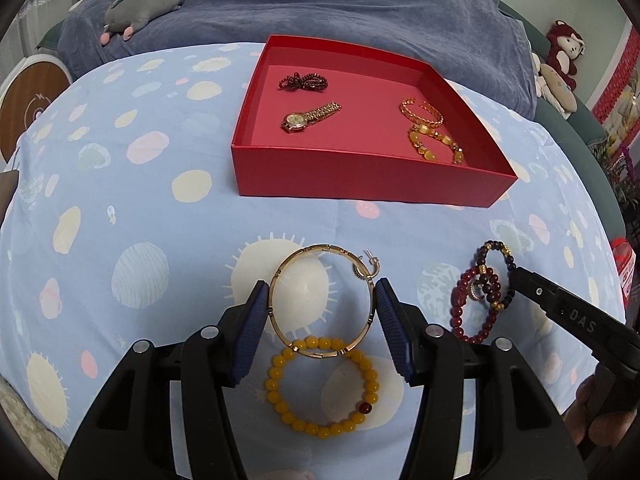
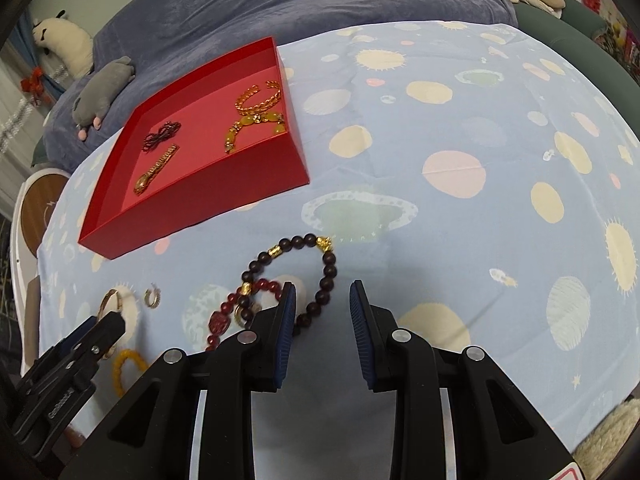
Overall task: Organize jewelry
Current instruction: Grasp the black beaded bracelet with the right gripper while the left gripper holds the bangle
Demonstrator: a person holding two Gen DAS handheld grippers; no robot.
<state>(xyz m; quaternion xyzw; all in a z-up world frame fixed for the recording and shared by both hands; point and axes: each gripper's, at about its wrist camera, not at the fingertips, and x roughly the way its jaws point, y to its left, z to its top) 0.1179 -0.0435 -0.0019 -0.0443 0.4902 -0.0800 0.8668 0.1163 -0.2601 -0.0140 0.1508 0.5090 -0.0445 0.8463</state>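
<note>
A red tray [image 1: 360, 178] on the blue spotted cloth holds a gold watch [image 1: 308, 117], a dark bead string [image 1: 303, 80], a gold cuff [image 1: 422, 113] and an amber bracelet [image 1: 434, 142]. My left gripper [image 1: 322, 300] is open, its blue pads on either side of a gold bangle [image 1: 323, 300] that overlaps a yellow bead bracelet [image 1: 322, 388]. A small hoop earring [image 1: 365, 270] lies by the bangle. My right gripper [image 2: 323, 300] is open over the edge of a dark bead bracelet [image 2: 304, 276], which lies beside a red bead bracelet [image 2: 224, 320].
A grey plush toy [image 1: 142, 6] lies on the dark blue blanket [image 1: 360, 12] behind the cloth. More plush toys [image 1: 560, 60] sit at the far right. A round wooden-faced object [image 1: 28, 100] stands at the left. The tray also shows in the right wrist view [image 2: 224, 188].
</note>
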